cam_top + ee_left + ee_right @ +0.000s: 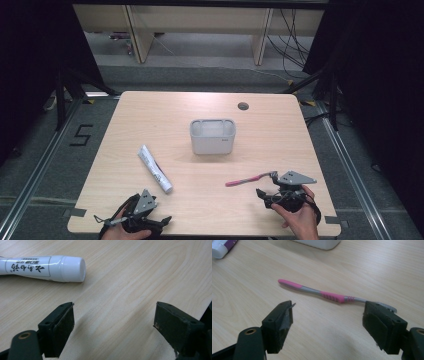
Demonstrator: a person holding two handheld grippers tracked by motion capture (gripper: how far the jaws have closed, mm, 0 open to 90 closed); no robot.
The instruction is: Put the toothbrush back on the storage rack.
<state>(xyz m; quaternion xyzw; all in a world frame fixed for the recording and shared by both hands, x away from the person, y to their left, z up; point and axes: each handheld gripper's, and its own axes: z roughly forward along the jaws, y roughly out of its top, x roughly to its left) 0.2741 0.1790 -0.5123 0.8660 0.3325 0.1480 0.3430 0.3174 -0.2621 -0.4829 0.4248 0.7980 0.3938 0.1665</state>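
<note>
Toothbrush (pixel 332 295) mid-frame on desk (pixel 362 270): light, stiff, slippery; grasp pink ribbed grip. Right gripper (pixel 328 322) released, left gripper (pixel 113 325) released.

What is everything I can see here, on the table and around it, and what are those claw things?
toothpaste tube: 1, white with a white cap, lying left of the table's middle, just ahead of the left claw
toothbrush: 1, pink and grey, lying flat at the right, just ahead of the right claw
bin: 1, pale grey, open-topped, at the table's middle
table: 1, light wood, with a round cable hole near the far edge
desks: pale, on the floor beyond the table
left claw: 1, black, jaws wide apart, holding nothing
right claw: 1, black, jaws wide apart, holding nothing
hands: 2, at the near edge, one on each claw
</note>
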